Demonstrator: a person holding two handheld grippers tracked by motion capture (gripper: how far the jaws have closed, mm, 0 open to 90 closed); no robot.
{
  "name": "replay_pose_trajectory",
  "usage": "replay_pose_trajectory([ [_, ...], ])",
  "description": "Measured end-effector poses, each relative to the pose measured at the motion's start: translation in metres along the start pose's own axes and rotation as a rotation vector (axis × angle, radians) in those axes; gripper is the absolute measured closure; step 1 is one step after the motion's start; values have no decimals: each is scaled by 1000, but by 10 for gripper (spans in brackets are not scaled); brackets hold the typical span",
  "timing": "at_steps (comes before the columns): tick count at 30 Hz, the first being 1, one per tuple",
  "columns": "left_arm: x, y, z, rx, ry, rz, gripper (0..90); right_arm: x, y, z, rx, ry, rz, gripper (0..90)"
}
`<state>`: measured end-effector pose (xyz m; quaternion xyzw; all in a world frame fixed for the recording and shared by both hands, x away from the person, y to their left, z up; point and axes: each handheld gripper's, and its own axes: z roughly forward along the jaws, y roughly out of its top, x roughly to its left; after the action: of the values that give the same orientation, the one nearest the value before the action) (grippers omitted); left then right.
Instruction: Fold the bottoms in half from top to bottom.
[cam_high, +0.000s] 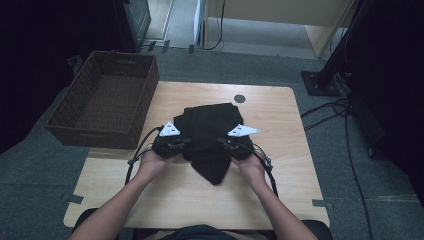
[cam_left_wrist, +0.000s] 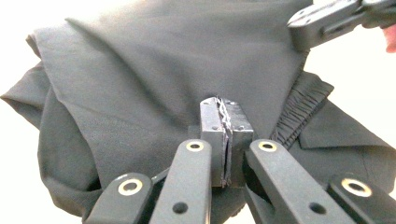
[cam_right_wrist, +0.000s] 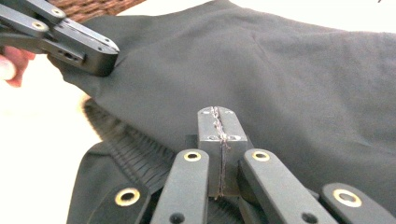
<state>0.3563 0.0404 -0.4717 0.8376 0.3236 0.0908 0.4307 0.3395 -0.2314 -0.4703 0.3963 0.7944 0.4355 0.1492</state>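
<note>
A brown wicker basket (cam_high: 102, 97) sits at the table's (cam_high: 280, 190) far left edge. At the table's middle lies a folded black garment (cam_high: 207, 132) with an elastic waistband (cam_left_wrist: 299, 114). The left gripper (cam_high: 184, 145) meets the garment's left edge, its jaws pressed together; whether cloth is pinched between them cannot be told. The right gripper (cam_high: 223, 144) meets the right edge the same way, jaws clenched tight, any pinch of fabric equally unclear.
</note>
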Motion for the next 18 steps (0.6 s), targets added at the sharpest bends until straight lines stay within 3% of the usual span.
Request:
replay_pose_trajectory([
  [5, -4, -6, 4, 50, -31, -12, 735, 8, -11, -5, 43, 10, -25, 900],
  [9, -5, -12, 9, 60, -31, -15, 729, 7, -25, 1, 65, 15, -6, 900],
  [12, -5, -12, 14, 58, -8, 0, 726, 7, -29, 6, 77, 19, 5, 867],
  [14, -3, -10, 17, 58, 1, -6, 697, 6, -26, 4, 45, 26, 14, 848],
  [18, 1, -7, 22, 55, 2, -29, 657, 1, -13, -3, -35, -6, 17, 702],
])
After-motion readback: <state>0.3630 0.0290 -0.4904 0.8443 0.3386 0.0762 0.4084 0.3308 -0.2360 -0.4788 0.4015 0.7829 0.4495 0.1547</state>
